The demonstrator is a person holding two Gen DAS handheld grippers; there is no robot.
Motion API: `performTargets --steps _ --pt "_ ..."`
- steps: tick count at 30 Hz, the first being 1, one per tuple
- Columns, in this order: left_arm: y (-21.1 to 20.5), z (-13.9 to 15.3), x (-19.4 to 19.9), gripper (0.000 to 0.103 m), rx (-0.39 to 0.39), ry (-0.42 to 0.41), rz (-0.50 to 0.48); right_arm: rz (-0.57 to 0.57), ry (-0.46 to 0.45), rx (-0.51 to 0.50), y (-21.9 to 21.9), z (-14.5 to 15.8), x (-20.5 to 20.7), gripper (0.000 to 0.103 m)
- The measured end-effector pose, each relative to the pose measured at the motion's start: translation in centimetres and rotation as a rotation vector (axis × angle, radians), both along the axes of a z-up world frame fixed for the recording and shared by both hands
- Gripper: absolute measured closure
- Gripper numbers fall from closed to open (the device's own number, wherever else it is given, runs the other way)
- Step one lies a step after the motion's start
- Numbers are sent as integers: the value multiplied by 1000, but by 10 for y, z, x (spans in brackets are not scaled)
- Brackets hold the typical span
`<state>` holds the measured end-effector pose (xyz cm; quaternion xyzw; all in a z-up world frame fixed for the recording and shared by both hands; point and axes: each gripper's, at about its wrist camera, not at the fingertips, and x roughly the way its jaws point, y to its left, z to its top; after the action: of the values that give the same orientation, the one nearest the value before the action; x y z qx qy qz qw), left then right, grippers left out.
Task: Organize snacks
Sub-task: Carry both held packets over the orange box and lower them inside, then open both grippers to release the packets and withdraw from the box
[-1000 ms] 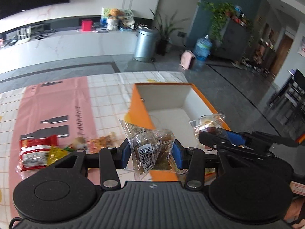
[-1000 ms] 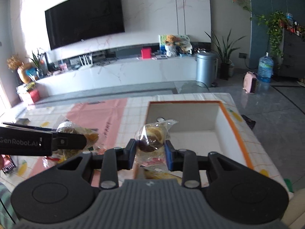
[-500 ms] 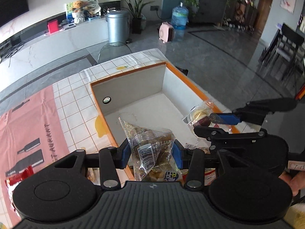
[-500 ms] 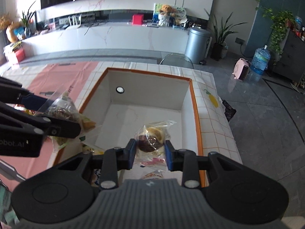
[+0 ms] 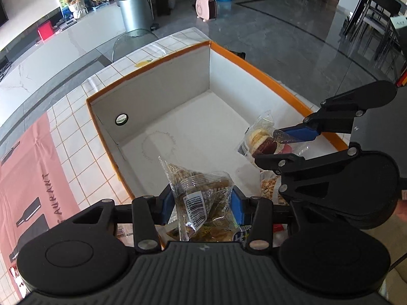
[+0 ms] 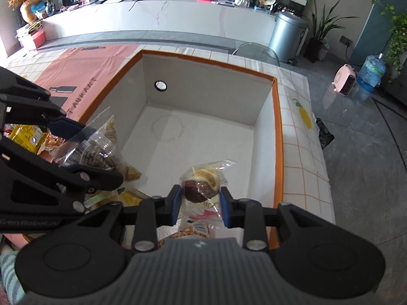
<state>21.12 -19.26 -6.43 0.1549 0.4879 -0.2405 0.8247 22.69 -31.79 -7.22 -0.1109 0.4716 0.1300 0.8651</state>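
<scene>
An orange-rimmed box (image 5: pixel 257 70) with white walls stands open on the table; it also shows in the right wrist view (image 6: pixel 278 127). My left gripper (image 5: pixel 201 203) is shut on a clear packet of brown cake (image 5: pixel 201 193) with a barcode, held over the box's near left corner. My right gripper (image 6: pixel 201 202) is shut on a clear packet with a brown and yellow pastry (image 6: pixel 202 184), held over the box's near side. Each gripper shows in the other's view, the right (image 5: pixel 279 147) and the left (image 6: pixel 84 150). Several snack packets (image 6: pixel 195 228) lie in the box beneath the grippers.
A pink printed mat (image 5: pixel 28 178) covers the tiled tablecloth left of the box. Yellow and other snack packets (image 6: pixel 28 134) lie on the table to the left. The table edge drops to grey floor on the right.
Both grippers have moved forward and lower over the box with their packets still held. The view now looks down into the box.
</scene>
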Motion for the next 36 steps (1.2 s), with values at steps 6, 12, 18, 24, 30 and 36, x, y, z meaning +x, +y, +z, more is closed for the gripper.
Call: performTargets --steps 6,12,18,24,30,36 --pt "-7 -11 6 51 58 13 -37 56 51 -32 4 -15 11 74" --pt "-10 -18 10 48 88 34 -36 48 91 -27 2 -26 18 73" --pt "-13 -18 8 45 115 26 -59 45 118 -24 1 -29 21 70" --pt "-7 -5 7 35 97 -27 -9 49 110 -65 8 -22 19 57" --pt "-1 22 -2 30 62 -100 -1 32 85 -95 11 -3 12 46" --pt "14 52 -19 30 22 -195 27 -49 10 -66 13 29 -1 40"
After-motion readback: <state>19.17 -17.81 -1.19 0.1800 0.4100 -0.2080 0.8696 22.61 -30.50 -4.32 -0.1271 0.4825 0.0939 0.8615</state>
